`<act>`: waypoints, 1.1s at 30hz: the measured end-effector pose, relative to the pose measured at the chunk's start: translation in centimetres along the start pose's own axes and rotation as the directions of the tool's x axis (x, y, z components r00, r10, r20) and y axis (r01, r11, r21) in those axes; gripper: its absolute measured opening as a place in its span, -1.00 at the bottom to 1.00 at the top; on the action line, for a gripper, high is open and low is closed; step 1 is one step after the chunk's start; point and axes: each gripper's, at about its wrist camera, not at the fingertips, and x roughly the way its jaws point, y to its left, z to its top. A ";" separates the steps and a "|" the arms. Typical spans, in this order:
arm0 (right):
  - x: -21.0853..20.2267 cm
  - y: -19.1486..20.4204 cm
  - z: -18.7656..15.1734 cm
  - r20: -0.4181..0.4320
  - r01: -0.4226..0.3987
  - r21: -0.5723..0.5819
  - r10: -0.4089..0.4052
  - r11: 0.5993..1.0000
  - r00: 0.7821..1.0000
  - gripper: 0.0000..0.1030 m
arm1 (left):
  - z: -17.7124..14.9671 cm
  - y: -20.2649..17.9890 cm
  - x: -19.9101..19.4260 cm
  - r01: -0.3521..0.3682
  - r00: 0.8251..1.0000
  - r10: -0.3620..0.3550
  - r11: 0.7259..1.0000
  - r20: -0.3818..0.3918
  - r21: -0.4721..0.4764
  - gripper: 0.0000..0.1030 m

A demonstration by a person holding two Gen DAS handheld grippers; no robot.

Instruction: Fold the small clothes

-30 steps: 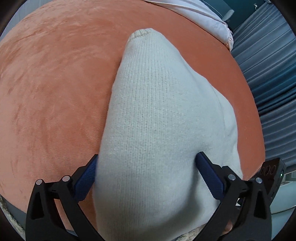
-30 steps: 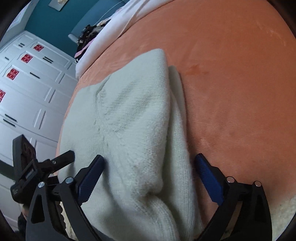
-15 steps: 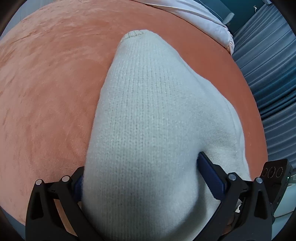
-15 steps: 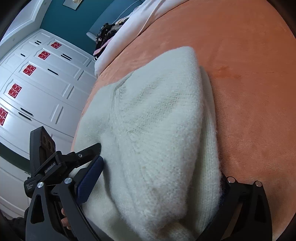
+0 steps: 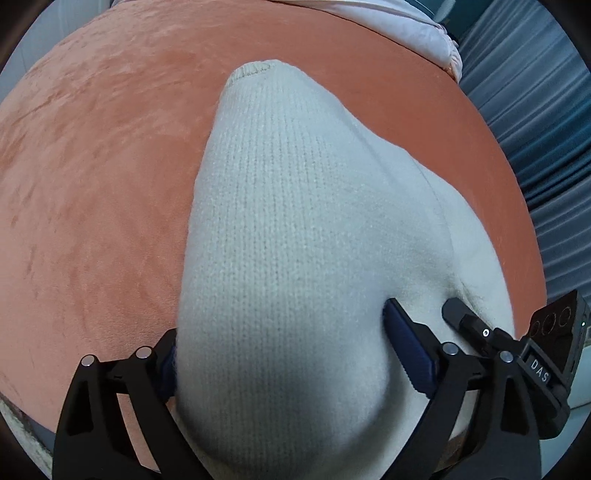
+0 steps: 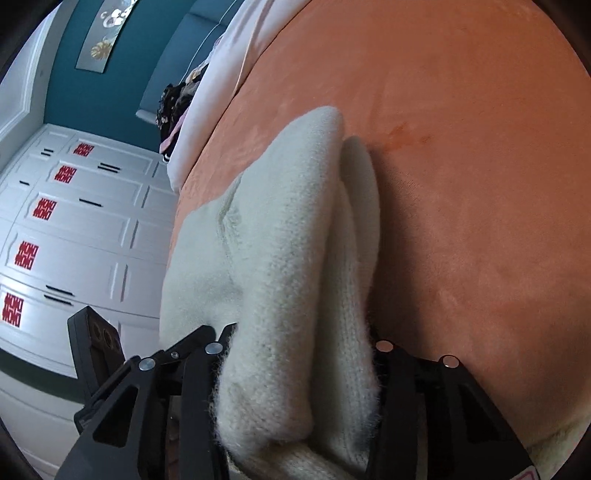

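Observation:
A cream knitted sweater (image 5: 295, 229) lies folded on an orange velvet bed cover (image 5: 92, 184). My left gripper (image 5: 280, 354) is shut on the near folded sleeve part of the sweater, which bulges up between the fingers and hides the left blue pad. My right gripper (image 6: 299, 369) is shut on the sweater's (image 6: 288, 236) other near edge, a thick fold with several layers. The cuff (image 5: 255, 70) points away from me. The right gripper also shows in the left wrist view (image 5: 491, 343), close beside the left one.
White bedding (image 5: 388, 22) lies at the far edge of the orange cover (image 6: 461, 147). Blue curtains (image 5: 546, 129) hang at the right. White wardrobe doors with red stickers (image 6: 74, 229) stand to the left of the bed. Dark clothes (image 6: 177, 99) lie by the pillow.
Both grippers have closed from open onto the near edge of the sweater. The fabric has bunched up and lifted between the fingers, and the two grippers have come closer together.

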 end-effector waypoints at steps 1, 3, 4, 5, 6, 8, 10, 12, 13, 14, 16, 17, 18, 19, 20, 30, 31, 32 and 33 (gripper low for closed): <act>-0.4 0.7 -0.3 0.007 0.014 -0.013 -0.014 1.000 1.000 -0.30 | 0.0 -0.4 -0.5 -0.004 1.000 0.005 1.000 -0.003 0.023 0.55; -1.7 2.5 -1.1 0.025 0.048 -0.052 -0.047 0.997 0.999 -0.31 | -0.2 -0.7 -1.5 0.020 0.999 -0.019 0.999 -0.028 0.035 0.38; -2.5 3.1 -1.6 0.032 0.056 -0.062 -0.054 0.997 0.998 -0.31 | -0.5 -0.5 -2.0 0.048 0.998 -0.047 0.998 -0.044 0.029 0.32; -3.4 3.6 -2.2 0.038 0.063 -0.067 -0.060 0.996 0.997 -0.31 | -0.9 -0.4 -2.5 0.075 0.996 -0.074 0.997 -0.059 0.027 0.30; -4.4 3.8 -2.8 0.041 0.070 -0.067 -0.068 0.995 0.997 -0.31 | -1.5 -0.5 -3.0 0.103 0.992 -0.100 0.994 -0.073 0.028 0.27; -6.3 3.9 -4.3 0.048 0.091 -0.060 -0.088 0.994 0.995 -0.31 | -3.0 -0.7 -3.9 0.145 0.985 -0.140 0.989 -0.102 0.042 0.25; -8.1 3.9 -5.9 0.054 0.123 -0.051 -0.120 0.991 0.991 -0.31 | -4.6 -1.4 -4.4 0.163 0.980 -0.154 0.985 -0.127 0.064 0.23; -9.7 4.1 -7.4 0.073 0.161 -0.049 -0.157 0.986 0.985 -0.31 | -5.7 -1.9 -4.9 0.183 0.975 -0.170 0.980 -0.143 0.078 0.20; -10.6 4.4 -8.2 0.091 0.181 -0.059 -0.175 0.982 0.980 -0.31 | -6.2 -2.2 -5.4 0.194 0.973 -0.180 0.977 -0.145 0.091 0.18; -11.5 5.0 -8.8 0.114 0.197 -0.077 -0.187 0.977 0.976 -0.31 | -6.4 -2.6 -6.0 0.207 0.972 -0.191 0.973 -0.139 0.106 0.17; -13.3 6.3 -9.6 0.169 0.212 -0.117 -0.191 0.970 0.967 -0.31 | -5.9 -3.4 -7.5 0.237 0.968 -0.223 0.963 -0.115 0.129 0.16; -14.4 7.1 -9.9 0.202 0.217 -0.136 -0.187 0.967 0.961 -0.31 | -5.7 -3.6 -8.8 0.255 0.966 -0.243 0.957 -0.093 0.141 0.16; -15.3 7.8 -10.0 0.233 0.211 -0.149 -0.174 0.966 0.957 -0.31 | -5.4 -3.8 -10.1 0.268 0.963 -0.261 0.950 -0.063 0.160 0.16; -16.2 8.6 -10.0 0.266 0.202 -0.164 -0.154 0.966 0.952 -0.31 | -4.9 -4.3 -11.8 0.277 0.960 -0.278 0.943 -0.021 0.187 0.16; -17.3 9.9 -9.7 0.304 0.190 -0.187 -0.127 0.964 0.944 -0.31 | -4.3 -4.6 -13.4 0.283 0.956 -0.294 0.936 0.020 0.210 0.16; -25.5 25.5 -8.2 0.564 0.099 -0.507 0.243 0.856 0.789 -0.31 | 2.2 -3.9 -33.5 0.251 0.771 -0.450 0.865 0.451 0.435 0.17; -25.8 27.1 -8.1 0.568 0.087 -0.537 0.283 0.839 0.772 -0.31 | 2.9 -3.6 -35.4 0.234 0.743 -0.456 0.862 0.489 0.450 0.17; -26.1 28.7 -7.9 0.569 0.074 -0.568 0.326 0.820 0.755 -0.31 | 3.5 -3.1 -37.2 0.215 0.717 -0.460 0.860 0.524 0.462 0.17; -26.2 30.3 -7.7 0.565 0.060 -0.594 0.363 0.802 0.741 -0.30 | 4.2 -3.1 -38.4 0.200 0.696 -0.461 0.861 0.551 0.467 0.17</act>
